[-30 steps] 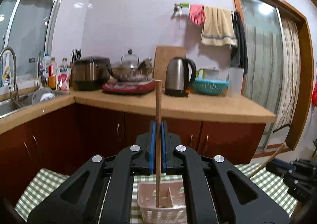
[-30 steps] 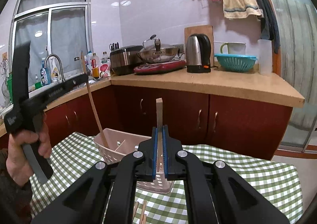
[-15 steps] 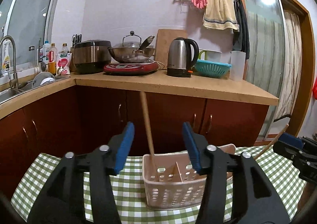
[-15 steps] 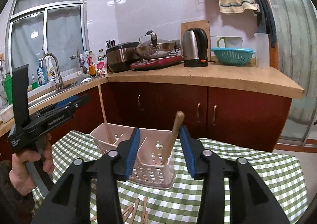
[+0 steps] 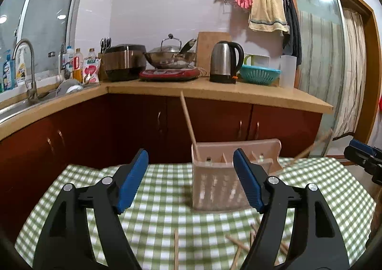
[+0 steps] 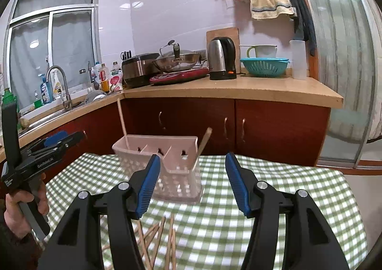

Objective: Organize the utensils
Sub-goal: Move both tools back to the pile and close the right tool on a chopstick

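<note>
- Both grippers, left (image 5: 191,180) and right (image 6: 191,180), jaws just opened wide, nothing between them.
- Loose chopsticks (image 6: 156,240) lie below the right gripper, long axes pointing toward the caddy (image 6: 167,169); right's nearer.

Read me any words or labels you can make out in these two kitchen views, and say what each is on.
"GenRobot.AI": white print on the side of the left gripper, in the right wrist view.
A second white line on its handle: too blurred to read.
Labels on the bottles by the sink: too small to read.
</note>
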Demonstrator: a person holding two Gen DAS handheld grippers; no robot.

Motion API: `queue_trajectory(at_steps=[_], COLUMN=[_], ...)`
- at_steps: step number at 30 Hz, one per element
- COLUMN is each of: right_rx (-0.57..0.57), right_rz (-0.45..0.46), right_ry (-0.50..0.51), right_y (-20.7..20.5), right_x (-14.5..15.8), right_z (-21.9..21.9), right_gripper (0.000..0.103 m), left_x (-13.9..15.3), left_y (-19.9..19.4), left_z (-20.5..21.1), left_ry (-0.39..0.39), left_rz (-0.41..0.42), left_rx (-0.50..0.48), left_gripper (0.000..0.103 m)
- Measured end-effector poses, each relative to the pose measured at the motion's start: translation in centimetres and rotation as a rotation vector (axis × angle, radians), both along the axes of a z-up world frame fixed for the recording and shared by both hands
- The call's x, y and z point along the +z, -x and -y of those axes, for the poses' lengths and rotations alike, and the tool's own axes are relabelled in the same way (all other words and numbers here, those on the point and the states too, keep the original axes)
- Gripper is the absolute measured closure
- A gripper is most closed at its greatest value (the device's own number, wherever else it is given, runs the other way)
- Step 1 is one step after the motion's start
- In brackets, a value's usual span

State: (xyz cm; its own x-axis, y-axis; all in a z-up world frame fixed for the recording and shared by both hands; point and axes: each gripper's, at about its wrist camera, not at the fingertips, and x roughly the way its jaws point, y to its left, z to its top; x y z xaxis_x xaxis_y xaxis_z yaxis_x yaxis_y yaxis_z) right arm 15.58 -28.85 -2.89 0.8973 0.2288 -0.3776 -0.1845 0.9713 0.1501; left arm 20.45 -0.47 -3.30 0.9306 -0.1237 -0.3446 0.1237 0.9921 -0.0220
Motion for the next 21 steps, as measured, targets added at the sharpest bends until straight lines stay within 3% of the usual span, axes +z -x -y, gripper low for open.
queue_trajectory(at_steps=[3, 17, 21], right_rx=[0.009, 0.149, 0.184], right_rz=[-0.011, -0.192, -0.214], right_ry=[0.013, -0.005, 0.013], right_y=[2.0, 8.9, 10.0], right_x=[-1.3, -11.3, -13.1], right_z=[-0.2, -2.1, -2.7], right_gripper=[0.048, 0.079, 0.083], left_x=[-1.3, -9.7, -11.5], left_y=[2.0, 10.0, 11.5], left_z=[-0.7, -2.3, -2.7], left_ry=[0.022, 0.041, 0.029], left_rz=[-0.033, -0.223, -0.262], left_rx=[-0.003, 0.009, 0.022], left_gripper=[0.031, 0.031, 0.031])
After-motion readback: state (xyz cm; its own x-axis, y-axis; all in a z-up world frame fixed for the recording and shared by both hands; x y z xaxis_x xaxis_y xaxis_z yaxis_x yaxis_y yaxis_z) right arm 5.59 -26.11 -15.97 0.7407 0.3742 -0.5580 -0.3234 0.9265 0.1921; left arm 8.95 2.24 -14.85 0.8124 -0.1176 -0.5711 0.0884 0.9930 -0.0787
